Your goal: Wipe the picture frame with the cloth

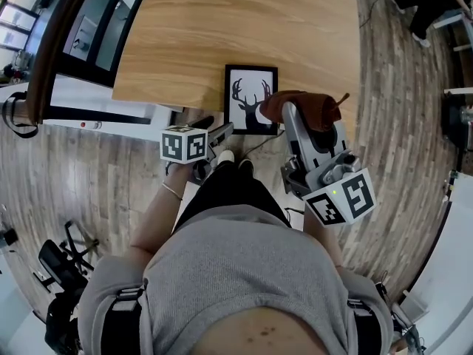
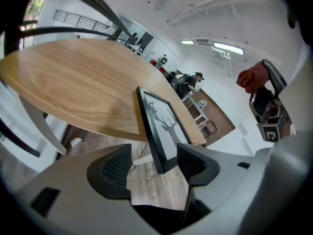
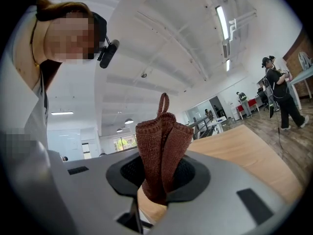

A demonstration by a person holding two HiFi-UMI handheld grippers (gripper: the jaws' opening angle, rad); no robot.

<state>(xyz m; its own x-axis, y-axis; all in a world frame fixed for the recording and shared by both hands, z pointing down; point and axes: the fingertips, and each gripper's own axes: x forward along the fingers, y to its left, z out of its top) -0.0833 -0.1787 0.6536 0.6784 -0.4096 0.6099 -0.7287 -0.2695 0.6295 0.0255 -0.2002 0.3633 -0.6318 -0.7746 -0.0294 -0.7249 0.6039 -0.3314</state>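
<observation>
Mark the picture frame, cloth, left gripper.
picture frame point(image 1: 250, 96), head view, on the deer print.
cloth point(image 3: 163, 151), right gripper view, on its folded middle.
left gripper point(image 2: 152, 153), left gripper view, midway between fingertips.

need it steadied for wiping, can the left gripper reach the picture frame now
Probably yes: the left gripper is open, the picture frame just ahead of its jaws, nothing between; the right gripper holds the cloth aside.

a wooden table point(image 1: 236, 28) with a pale grain and a curved edge stands on a grey-brown plank floor point(image 1: 403, 139). something black and chair-like point(image 1: 59, 268) sits on the floor at the lower left of the head view, well apart from the table. long ceiling lights point(image 3: 222, 16) run overhead. a person in dark clothes point(image 3: 279, 92) stands beyond the table.
</observation>
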